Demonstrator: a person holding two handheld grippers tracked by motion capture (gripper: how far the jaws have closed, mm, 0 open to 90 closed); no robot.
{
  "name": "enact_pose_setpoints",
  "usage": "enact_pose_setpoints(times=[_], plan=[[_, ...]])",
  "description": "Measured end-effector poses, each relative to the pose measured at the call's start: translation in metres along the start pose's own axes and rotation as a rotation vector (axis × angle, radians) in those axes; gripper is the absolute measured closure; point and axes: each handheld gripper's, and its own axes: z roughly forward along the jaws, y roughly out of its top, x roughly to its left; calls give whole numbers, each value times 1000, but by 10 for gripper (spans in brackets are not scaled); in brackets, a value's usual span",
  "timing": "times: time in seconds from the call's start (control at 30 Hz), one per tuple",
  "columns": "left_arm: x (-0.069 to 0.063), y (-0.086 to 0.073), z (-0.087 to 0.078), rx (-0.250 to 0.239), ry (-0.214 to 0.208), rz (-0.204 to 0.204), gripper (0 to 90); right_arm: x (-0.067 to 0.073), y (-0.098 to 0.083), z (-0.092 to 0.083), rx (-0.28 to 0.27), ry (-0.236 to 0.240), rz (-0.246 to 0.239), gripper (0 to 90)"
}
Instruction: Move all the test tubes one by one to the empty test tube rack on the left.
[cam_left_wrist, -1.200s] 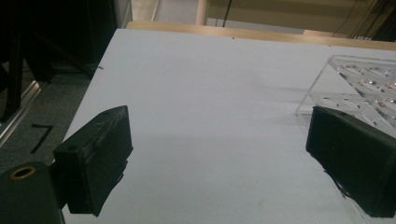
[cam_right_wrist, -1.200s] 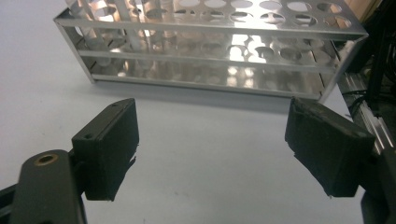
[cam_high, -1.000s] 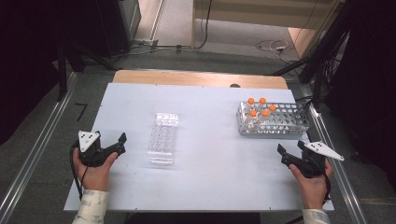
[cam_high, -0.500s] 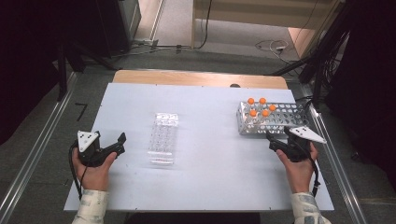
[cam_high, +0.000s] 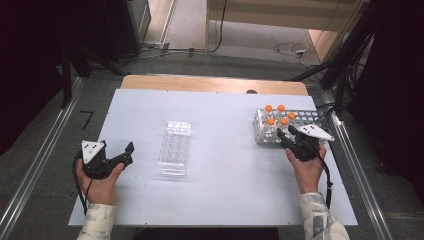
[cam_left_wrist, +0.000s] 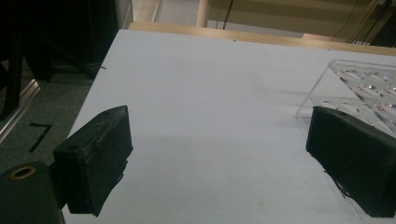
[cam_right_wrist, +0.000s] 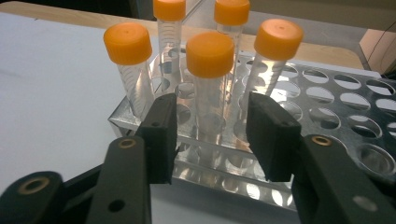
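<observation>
A metal rack (cam_high: 312, 119) (cam_right_wrist: 336, 107) at the table's right holds several clear tubes with orange caps (cam_high: 276, 116). My right gripper (cam_high: 281, 136) (cam_right_wrist: 211, 135) is at the rack's near left corner. Its jaws have just been closing and now stand on either side of the front middle tube (cam_right_wrist: 210, 79). A gap shows on both sides of that tube, so the pads do not press it. My left gripper (cam_high: 129, 153) (cam_left_wrist: 217, 172) rests open on the table at the left, with nothing between its jaws. A clear plastic rack (cam_high: 175, 147) (cam_left_wrist: 369, 88) lies just to its right.
The white table (cam_high: 225, 190) has a wooden strip (cam_high: 210, 84) along its far edge. Metal rails (cam_high: 35, 170) run along both sides. Cables lie on the floor behind the table.
The right hand has moved forward and left up to the metal rack, and its jaws have narrowed around a tube. The left hand has stayed where it was.
</observation>
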Motion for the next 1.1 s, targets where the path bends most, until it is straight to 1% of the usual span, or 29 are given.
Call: enact_pose_setpoints(times=[0.13,0.2,0.73,0.87,1.03,1.07,1.1], plan=[[1,0,0,2,-1,0,71,1,2,3,-2,-3,0,573],[0,0,0,4,1,2,71,0,4,6,-2,-2,-1,602],[0,0,1,7,-3,2,71,0,3,16,8,0,-3,713],[0,-1,1,7,-4,2,72,-1,4,13,-8,1,1,718],[-1,0,1,11,-3,6,72,-2,13,3,-56,9,10,717],[-1,0,1,11,-3,6,72,-2,13,3,-56,9,10,717],[-1,0,1,12,-4,7,72,-1,18,-2,-75,9,9,717]])
